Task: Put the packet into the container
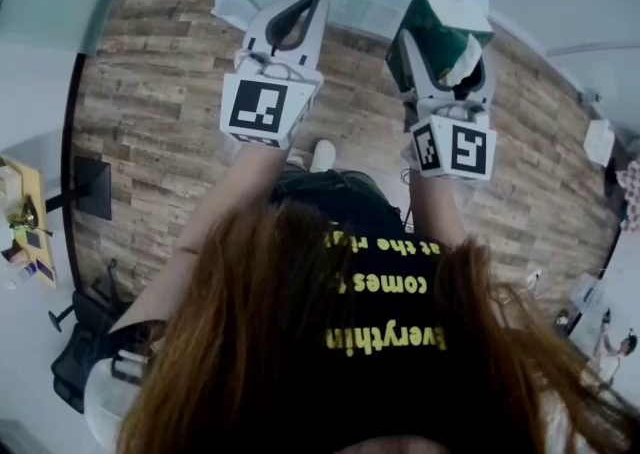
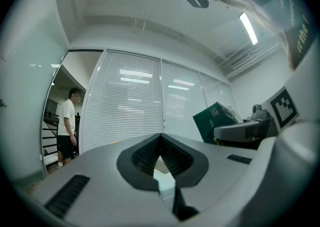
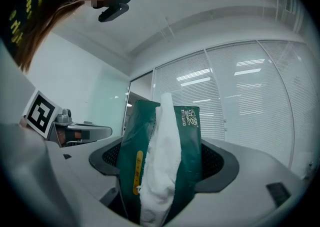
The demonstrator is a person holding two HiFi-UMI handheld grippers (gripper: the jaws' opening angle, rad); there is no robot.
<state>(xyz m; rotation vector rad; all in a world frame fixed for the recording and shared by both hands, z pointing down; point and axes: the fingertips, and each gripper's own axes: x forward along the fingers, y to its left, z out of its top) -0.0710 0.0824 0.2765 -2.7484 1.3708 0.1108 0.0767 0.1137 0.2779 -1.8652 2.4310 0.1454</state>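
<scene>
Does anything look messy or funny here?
Yes. A white tissue is spilling out of the green tissue packet held in the right gripper, so the packet looks squashed.

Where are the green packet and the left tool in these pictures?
green packet (image 3: 189,146): right gripper view, right side of its green wrapper.
left tool (image 2: 161,135): left gripper view, where its closed tips meet.
</scene>
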